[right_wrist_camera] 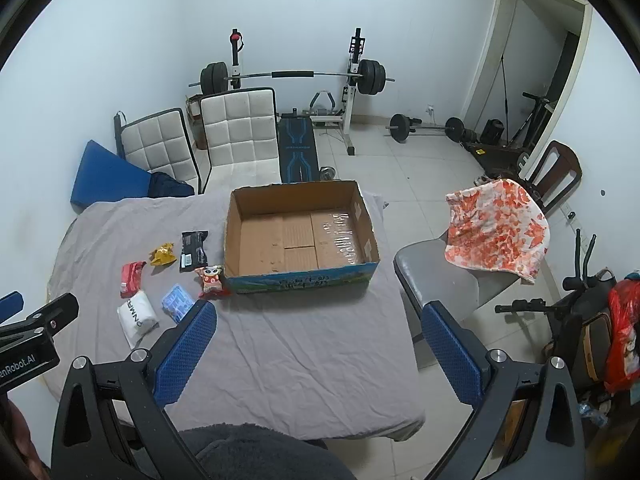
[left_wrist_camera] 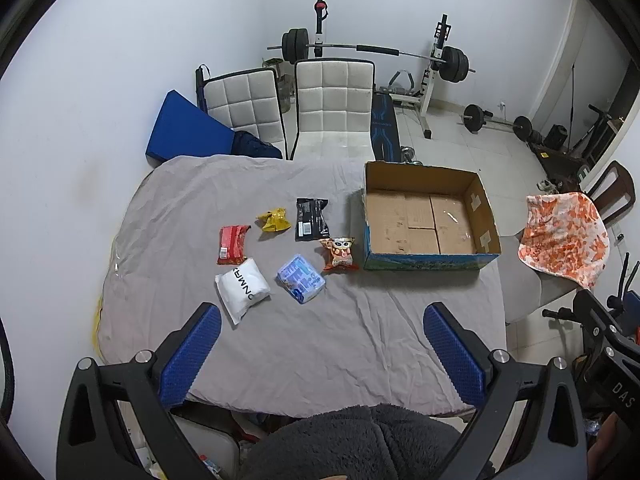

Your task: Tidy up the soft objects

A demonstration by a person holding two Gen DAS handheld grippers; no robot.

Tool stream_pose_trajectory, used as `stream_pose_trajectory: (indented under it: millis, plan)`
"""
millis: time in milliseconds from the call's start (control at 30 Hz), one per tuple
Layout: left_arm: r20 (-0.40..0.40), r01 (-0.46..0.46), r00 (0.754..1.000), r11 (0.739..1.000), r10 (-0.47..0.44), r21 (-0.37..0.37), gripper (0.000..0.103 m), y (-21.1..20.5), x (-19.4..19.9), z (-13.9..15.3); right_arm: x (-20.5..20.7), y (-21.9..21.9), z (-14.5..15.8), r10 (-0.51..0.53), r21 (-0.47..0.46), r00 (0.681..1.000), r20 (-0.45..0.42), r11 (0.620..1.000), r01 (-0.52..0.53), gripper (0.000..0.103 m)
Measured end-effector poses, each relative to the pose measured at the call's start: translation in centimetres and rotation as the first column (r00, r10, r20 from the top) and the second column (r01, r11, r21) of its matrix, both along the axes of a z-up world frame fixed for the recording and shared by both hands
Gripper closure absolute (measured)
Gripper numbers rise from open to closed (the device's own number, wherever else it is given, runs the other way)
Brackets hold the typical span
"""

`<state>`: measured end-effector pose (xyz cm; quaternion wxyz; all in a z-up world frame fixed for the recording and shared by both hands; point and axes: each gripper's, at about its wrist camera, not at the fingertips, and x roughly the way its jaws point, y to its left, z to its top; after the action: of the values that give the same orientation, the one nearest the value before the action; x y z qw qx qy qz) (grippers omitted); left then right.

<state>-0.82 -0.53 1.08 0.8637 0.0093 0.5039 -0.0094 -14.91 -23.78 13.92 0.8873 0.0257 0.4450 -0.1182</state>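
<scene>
The cardboard box [left_wrist_camera: 430, 216] sat at the far right of the table [left_wrist_camera: 320, 340], flaps gone, top open, and nothing lay inside it but its taped brown floor. Its blue printed wall faced the near side, and its right wall ran close along the table's right edge. All six soft packets lay on the grey cloth to the left of the box, well clear of the table's left and near edges. The cartoon snack bag [left_wrist_camera: 339, 254] was just beside the box's near left corner, standing roughly near-to-far. The black packet [left_wrist_camera: 311, 219] lay beyond it, long axis near-to-far, barcode end toward the viewer. The yellow wrapper [left_wrist_camera: 273, 220] was crumpled left of that, with no clear axis. The red packet [left_wrist_camera: 233, 244] lay furthest left, long axis near-to-far. The white pouch [left_wrist_camera: 242, 289] sat nearest, tilted, its lettering running diagonally, and the blue tissue pack [left_wrist_camera: 301, 278] lay right of it, angled the same way. A broad stretch of bare cloth opened between the packets and the near edge. The left gripper [left_wrist_camera: 322, 354] hung over that stretch, jaws spread wide, nothing between them. The right gripper [right_wrist_camera: 320, 356] hovered over the near right part of the table, jaws equally wide and empty. A grey chair [right_wrist_camera: 440, 280] stood just off the right edge.
</scene>
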Motion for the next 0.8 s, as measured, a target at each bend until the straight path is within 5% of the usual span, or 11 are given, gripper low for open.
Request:
stream_pose_trajectory:
  millis: [800]
  plan:
    - [0.01, 0.002, 1.0, 1.0, -0.003, 0.01, 0.0, 0.6, 0.14, 0.38, 0.89, 0.08, -0.19, -0.004, 0.036, 1.0, 0.003, 0.999, 0.004, 0.0]
